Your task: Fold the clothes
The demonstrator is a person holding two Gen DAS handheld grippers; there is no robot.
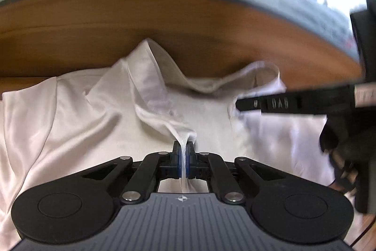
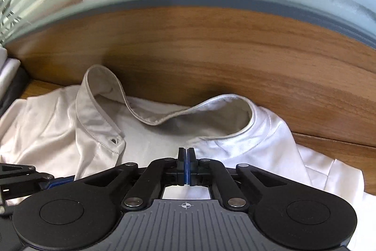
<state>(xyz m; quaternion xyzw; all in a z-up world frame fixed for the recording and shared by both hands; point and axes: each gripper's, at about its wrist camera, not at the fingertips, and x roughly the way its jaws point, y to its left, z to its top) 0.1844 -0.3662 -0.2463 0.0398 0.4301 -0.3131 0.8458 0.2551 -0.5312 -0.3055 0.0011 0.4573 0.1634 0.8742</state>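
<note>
Shirt (image 1: 98, 109) pinched in left gripper (image 1: 183, 147); right gripper (image 2: 186, 154) clenched, "DAB" on finger.

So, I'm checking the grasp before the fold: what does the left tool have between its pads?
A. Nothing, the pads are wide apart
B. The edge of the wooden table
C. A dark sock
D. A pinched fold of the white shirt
D: in the left wrist view the left tool is shut on a thin ridge of the white shirt, which rises taut from the pads.
</note>
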